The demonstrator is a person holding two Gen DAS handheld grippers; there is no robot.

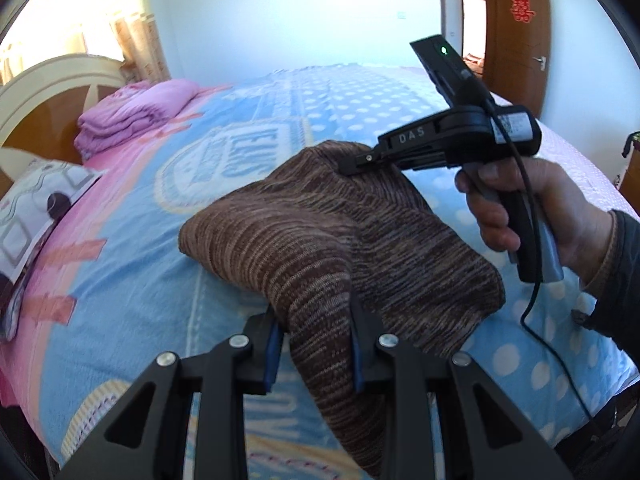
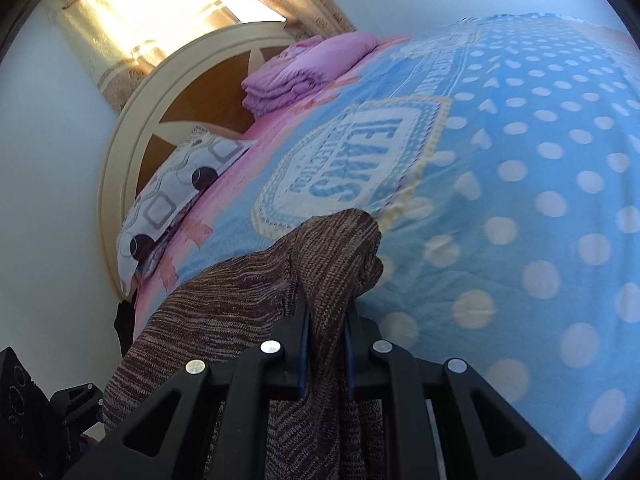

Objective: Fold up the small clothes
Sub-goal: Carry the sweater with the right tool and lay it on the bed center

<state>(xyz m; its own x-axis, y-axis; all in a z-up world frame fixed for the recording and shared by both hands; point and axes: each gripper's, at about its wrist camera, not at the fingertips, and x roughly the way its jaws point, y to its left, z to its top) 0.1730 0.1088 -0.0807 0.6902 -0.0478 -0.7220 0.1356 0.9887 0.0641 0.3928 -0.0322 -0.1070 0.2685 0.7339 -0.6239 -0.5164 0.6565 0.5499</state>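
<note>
A brown striped knit garment [image 1: 320, 240] hangs over the blue dotted blanket [image 1: 360, 108] on the bed. My left gripper [image 1: 316, 344] is shut on a thick bunch of its near edge, blue pads pressing both sides. The right gripper [image 1: 352, 164], held by a hand [image 1: 528, 216], is shut on the garment's far corner. In the right wrist view that gripper [image 2: 326, 344] pinches a fold of the same knit [image 2: 336, 248], which drapes down to the left and hides part of the fingers.
Folded pink bedding [image 1: 132, 116] and a patterned pillow [image 1: 36, 216] lie by the cream and wood headboard [image 1: 44, 100]. A curtain [image 2: 132, 4] hangs behind. An open wooden door [image 1: 516, 36] stands at the far right. A cable [image 1: 532, 280] trails from the right gripper.
</note>
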